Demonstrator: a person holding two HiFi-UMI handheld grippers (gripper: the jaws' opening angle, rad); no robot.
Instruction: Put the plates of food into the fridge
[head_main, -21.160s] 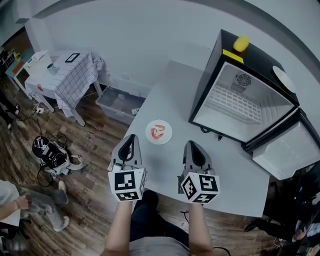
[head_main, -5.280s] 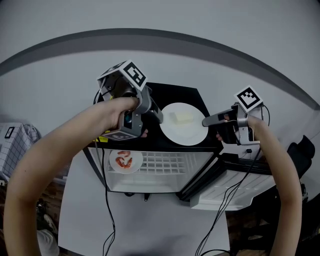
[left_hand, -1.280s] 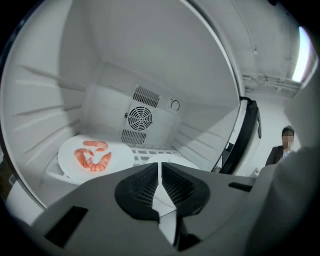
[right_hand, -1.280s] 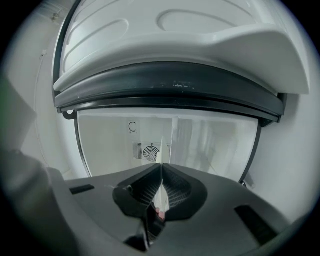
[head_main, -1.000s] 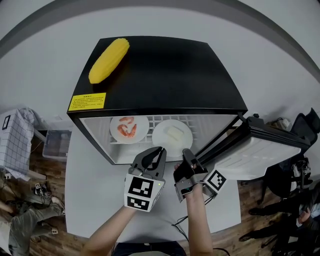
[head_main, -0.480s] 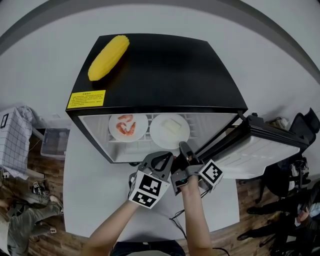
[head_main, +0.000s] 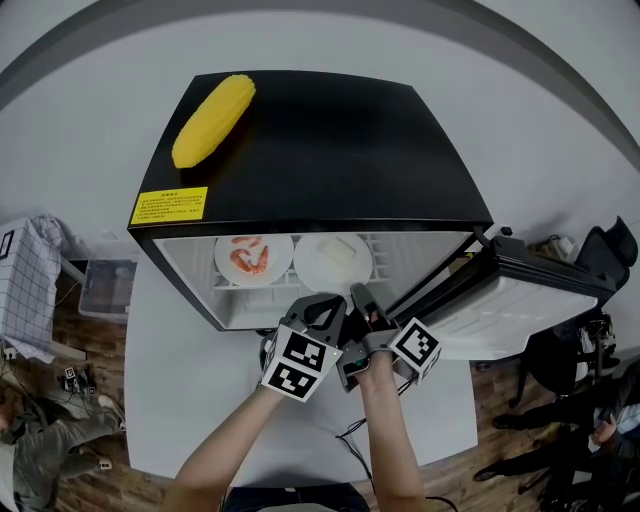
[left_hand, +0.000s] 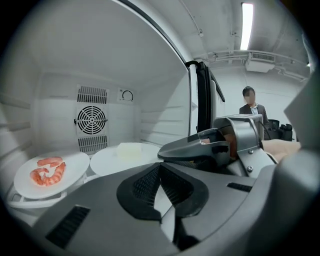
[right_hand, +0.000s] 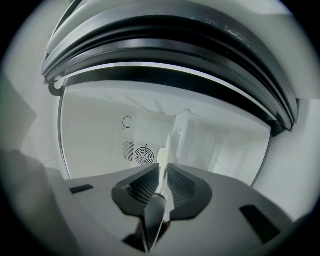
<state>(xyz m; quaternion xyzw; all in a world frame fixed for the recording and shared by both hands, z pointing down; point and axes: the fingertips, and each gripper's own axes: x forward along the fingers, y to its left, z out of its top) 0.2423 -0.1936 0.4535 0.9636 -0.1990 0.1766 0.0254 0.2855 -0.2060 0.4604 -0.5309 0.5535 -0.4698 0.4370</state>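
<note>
Two white plates sit side by side on the wire shelf of the open fridge (head_main: 175, 260). The shrimp plate (head_main: 253, 258) (left_hand: 47, 172) is on the left. To its right is the plate with a pale block (head_main: 333, 262) (left_hand: 125, 154). My right gripper (head_main: 356, 293) (right_hand: 162, 172) reaches in at the fridge mouth. This plate's rim stands edge-on between its jaws, which are opening while the pads still touch the rim. My left gripper (head_main: 325, 304) (left_hand: 160, 167) is shut on nothing, close beside the right one.
A yellow corn cob (head_main: 213, 120) lies on the black fridge top. The fridge door (head_main: 540, 300) hangs open to the right. A fan grille (left_hand: 91, 120) is on the back wall. A person (left_hand: 252, 105) stands far behind. The fridge rests on a grey table (head_main: 180, 400).
The right gripper has carried the block plate a little deeper onto the shelf. The left gripper has shut and moved up beside the right one.
</note>
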